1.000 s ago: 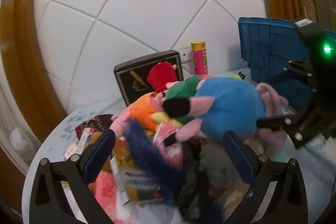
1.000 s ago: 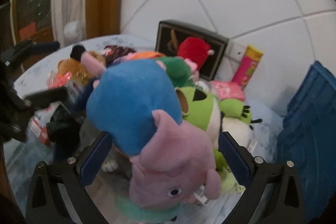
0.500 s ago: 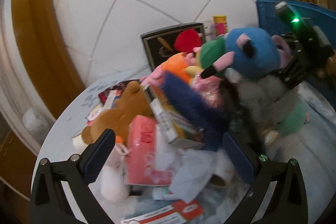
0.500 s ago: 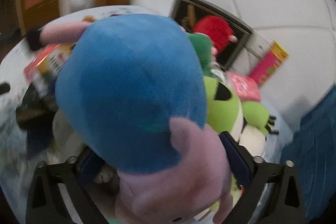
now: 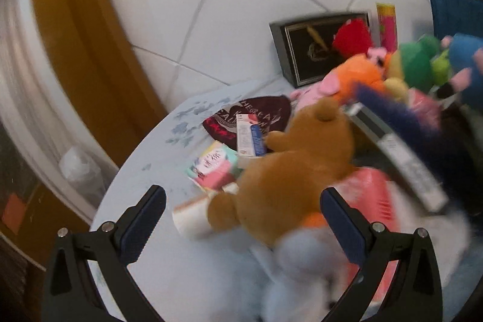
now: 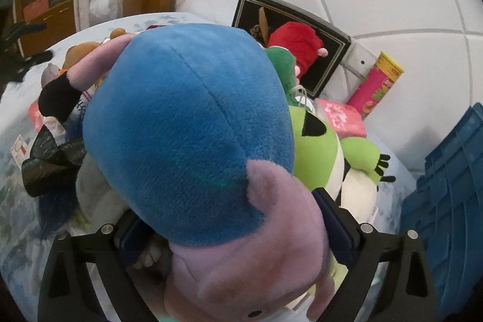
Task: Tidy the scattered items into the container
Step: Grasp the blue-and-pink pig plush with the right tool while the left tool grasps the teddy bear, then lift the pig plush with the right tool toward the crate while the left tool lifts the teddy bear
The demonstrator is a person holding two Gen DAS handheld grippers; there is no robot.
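Observation:
My right gripper is shut on a pig plush with a blue body and a pink head, which fills most of the right wrist view. That plush also shows at the right edge of the left wrist view as the blue pig plush. My left gripper stands open with nothing between its fingers, just in front of a brown teddy bear that lies on the pile. The blue crate stands to the right, and its top corner, the crate, is seen past the pile.
The round pale table carries a green frog plush, a red plush, an orange plush, a black box by the tiled wall, a pink can, packets and small boxes.
The right gripper has raised the pig plush off the pile and it now looms closer. The left gripper has swung left and back, from the pile's middle to the teddy bear.

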